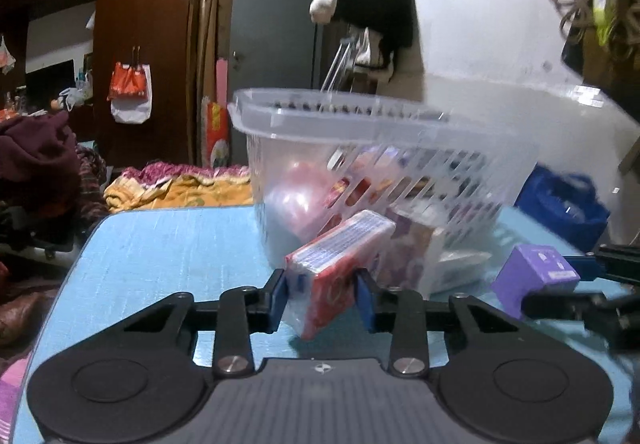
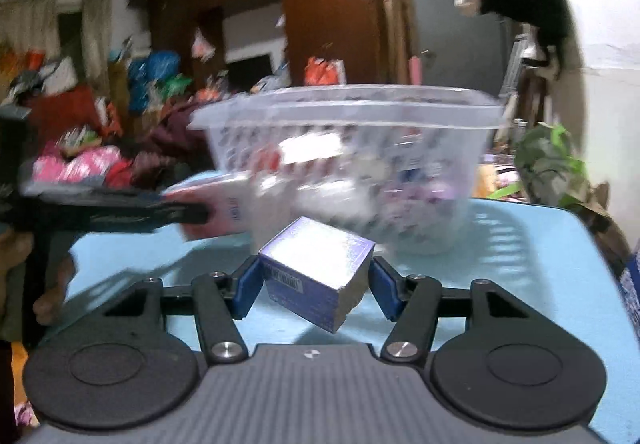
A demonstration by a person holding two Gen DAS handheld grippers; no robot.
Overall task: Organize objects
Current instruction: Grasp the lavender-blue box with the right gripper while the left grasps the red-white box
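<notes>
Cluttered bedding and hanging bags are lying behind a light blue surface (image 1: 160, 244), where a clear slotted basket (image 1: 400, 172) holding assorted packets is standing. A red and white packet (image 1: 336, 264) is being gripped, tilted, by the left claw (image 1: 322, 300) just before the basket. A purple box (image 2: 316, 272) is being clenched cornerwise by the right claw (image 2: 316, 292).

A light blue worktop (image 1: 160, 244) with rounded corners carried a clear plastic basket (image 1: 384, 132) with slotted sides. The basket stood directly on the surface, toward the far edge, with packets blurred inside it.
</notes>
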